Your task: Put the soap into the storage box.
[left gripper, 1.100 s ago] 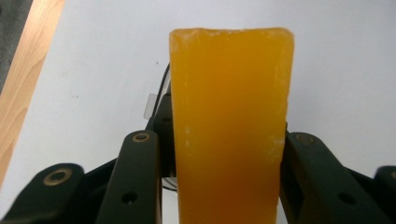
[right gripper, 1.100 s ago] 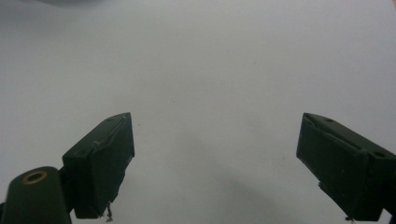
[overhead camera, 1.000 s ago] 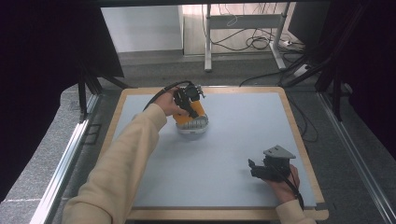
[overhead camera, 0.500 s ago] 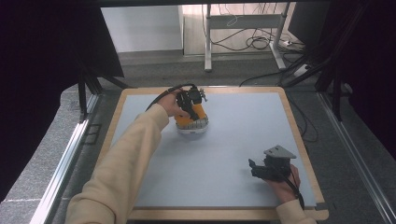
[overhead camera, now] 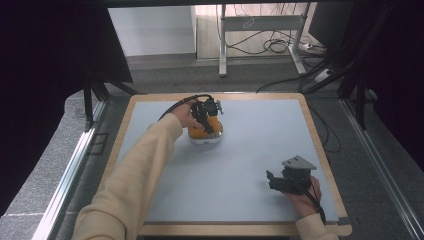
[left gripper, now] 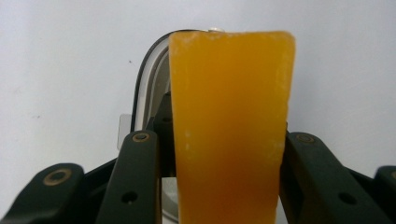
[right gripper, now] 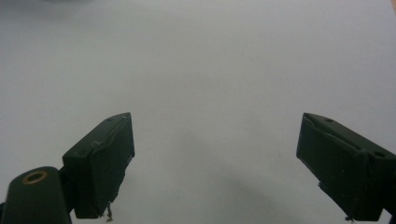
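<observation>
An orange object (overhead camera: 202,133) rests on a white, rounded base (overhead camera: 206,140) at the far middle of the pale blue-grey mat (overhead camera: 240,165). My left gripper (overhead camera: 207,118) is on top of it, held from the left by a hand in a cream sleeve. In the left gripper view the gripper (left gripper: 229,144) is shut on the flat orange slab (left gripper: 231,116), with a jaw pressed against each side. The white base rim (left gripper: 142,88) curves behind the slab. My right gripper (overhead camera: 274,181) rests at the near right of the mat, and its jaws (right gripper: 215,163) stand wide open over bare mat.
A wooden frame (overhead camera: 320,145) borders the mat. Dark rails run along both sides of the table. Beyond the far edge, cables (overhead camera: 270,46) lie on the floor by a desk leg.
The left gripper has shifted very slightly toward the near side while staying on the orange object. The right gripper has not moved.
</observation>
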Tool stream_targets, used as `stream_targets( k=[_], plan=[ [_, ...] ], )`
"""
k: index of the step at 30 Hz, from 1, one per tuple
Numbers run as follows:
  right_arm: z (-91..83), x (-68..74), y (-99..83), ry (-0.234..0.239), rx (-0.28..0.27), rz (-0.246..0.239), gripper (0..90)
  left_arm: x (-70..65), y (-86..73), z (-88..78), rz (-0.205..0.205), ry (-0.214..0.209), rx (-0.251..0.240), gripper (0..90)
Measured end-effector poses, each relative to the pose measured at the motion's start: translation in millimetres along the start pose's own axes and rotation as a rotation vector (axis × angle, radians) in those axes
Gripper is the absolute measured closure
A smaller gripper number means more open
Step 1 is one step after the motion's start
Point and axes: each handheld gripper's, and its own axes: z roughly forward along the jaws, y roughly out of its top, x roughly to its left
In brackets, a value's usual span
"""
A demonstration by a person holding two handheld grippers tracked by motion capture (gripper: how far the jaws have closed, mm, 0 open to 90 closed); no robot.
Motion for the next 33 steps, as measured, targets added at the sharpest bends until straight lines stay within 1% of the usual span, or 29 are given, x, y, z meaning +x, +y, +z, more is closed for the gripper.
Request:
stream_targets(
  k=[3,5,6,9,12,14,16,18,20,23,25,27,28,30,32,33],
  plan=[
    [0.1,-0.2,-0.1,-0.001,0.002,0.001,11.4,0.0,1.2,3.6,0.017,0.004,0.009,62.0],
    [0.8,-0.2,-0.2,-0.001,0.002,0.001,11.4,0.2,1.1,5.4,0.016,0.0,0.004,61.9],
    [0.9,-0.2,-0.2,-0.002,0.002,0.001,11.4,0.1,1.0,5.8,0.018,0.004,0.003,61.7],
    [0.6,-0.4,-0.2,-0.002,0.002,0.004,11.4,-0.4,0.9,1.8,0.018,0.023,-0.028,59.2],
    [0.9,0.0,-0.2,-0.002,0.002,0.001,11.4,-2.0,0.6,-0.1,0.023,0.021,-0.023,58.1],
    [0.6,0.5,0.0,-0.002,0.003,-0.002,11.4,-2.8,0.5,-1.4,0.017,0.038,-0.027,54.4],
    [0.5,0.9,0.1,-0.001,0.003,-0.002,11.4,-2.7,0.3,-4.2,0.009,0.053,-0.045,49.9],
    [0.3,1.1,0.1,-0.001,0.004,-0.002,11.4,-2.6,0.1,-6.5,-0.001,0.075,-0.058,43.0],
    [0.3,1.3,0.1,-0.002,0.002,-0.001,11.4,-2.5,-0.3,-9.4,0.002,0.109,-0.066,36.4],
    [0.3,1.5,0.3,0.003,0.001,-0.001,11.4,-1.3,-1.9,-15.3,-0.02,0.152,-0.095,29.9],
    [0.3,2.4,0.5,0.004,0.0,-0.002,11.4,-0.9,-3.5,-19.3,-0.038,0.155,-0.12,27.9],
    [0.2,2.7,0.7,0.006,0.001,-0.005,11.4,-1.0,-5.0,-22.4,-0.054,0.168,-0.128,25.9],
    [0.3,2.9,0.6,0.005,0.0,-0.004,11.4,-0.7,-6.0,-24.4,-0.051,0.172,-0.121,25.8],
    [0.0,2.5,0.6,0.006,0.0,-0.003,11.4,-2.1,-8.3,-27.2,-0.073,0.182,-0.134,24.5],
    [-0.4,2.2,0.6,0.004,0.001,-0.002,11.4,-3.8,-12.1,-31.6,-0.093,0.183,-0.153,24.1],
    [-0.6,2.0,0.6,0.002,0.0,-0.003,11.4,-5.4,-14.4,-34.0,-0.107,0.177,-0.164,24.5]
  ],
)
